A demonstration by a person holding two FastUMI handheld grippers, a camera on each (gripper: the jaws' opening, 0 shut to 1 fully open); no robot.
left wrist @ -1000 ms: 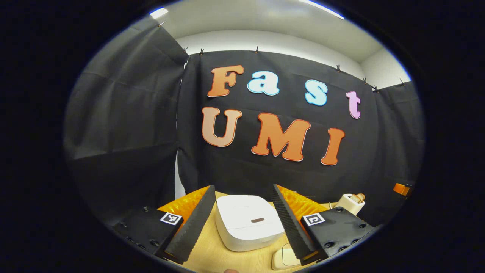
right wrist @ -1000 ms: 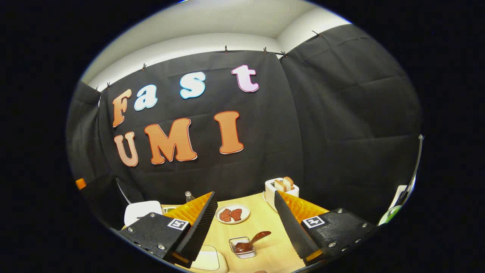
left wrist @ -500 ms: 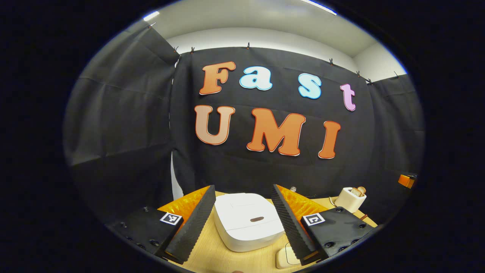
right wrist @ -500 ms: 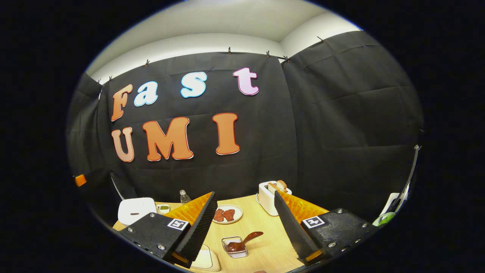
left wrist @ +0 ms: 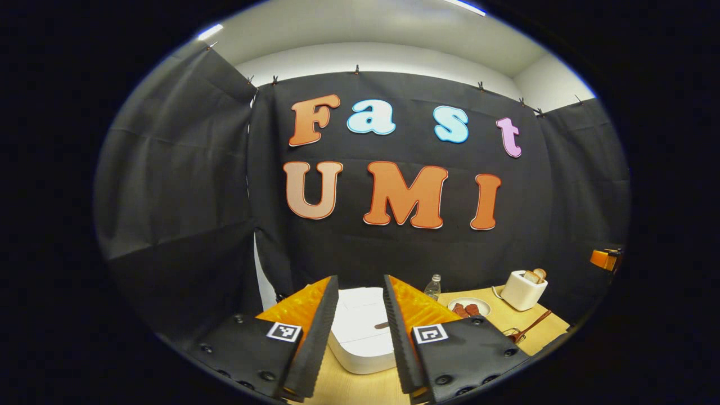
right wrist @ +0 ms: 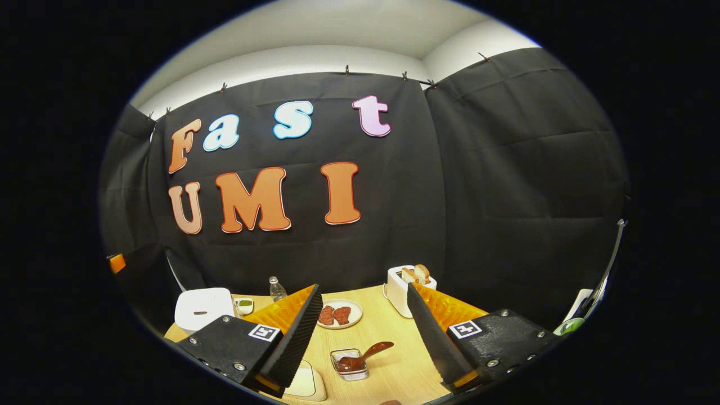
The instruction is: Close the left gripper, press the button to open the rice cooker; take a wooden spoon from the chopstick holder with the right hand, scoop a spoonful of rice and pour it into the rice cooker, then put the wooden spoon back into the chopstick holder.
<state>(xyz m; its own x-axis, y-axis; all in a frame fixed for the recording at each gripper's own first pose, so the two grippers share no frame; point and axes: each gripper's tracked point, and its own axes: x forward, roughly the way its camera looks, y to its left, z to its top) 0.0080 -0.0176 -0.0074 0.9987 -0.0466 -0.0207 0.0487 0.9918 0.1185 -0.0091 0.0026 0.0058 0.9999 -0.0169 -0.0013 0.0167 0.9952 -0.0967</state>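
Left gripper view: left gripper sits low over the wooden surface. Its jaws are drawn in to a narrow gap with nothing between them, not fully clenched. The white rice cooker lies straight ahead, lid down; both fingers cover its sides, so just a middle strip with the dark button is visible. To the right: a clear bottle, a plate with reddish pieces, a white toaster with bread. Near the right rim a wooden handle leans from a small container; the container is cut off and hard to make out.

Right gripper view: right gripper has its jaws released, spread wide, grasping nothing. Between them, a small clear dish holding a brown spoon. Beyond it the plate and toaster. Rice cooker is far left, partly hidden by the left finger. A pale object at the bottom edge is cut off, unidentifiable.
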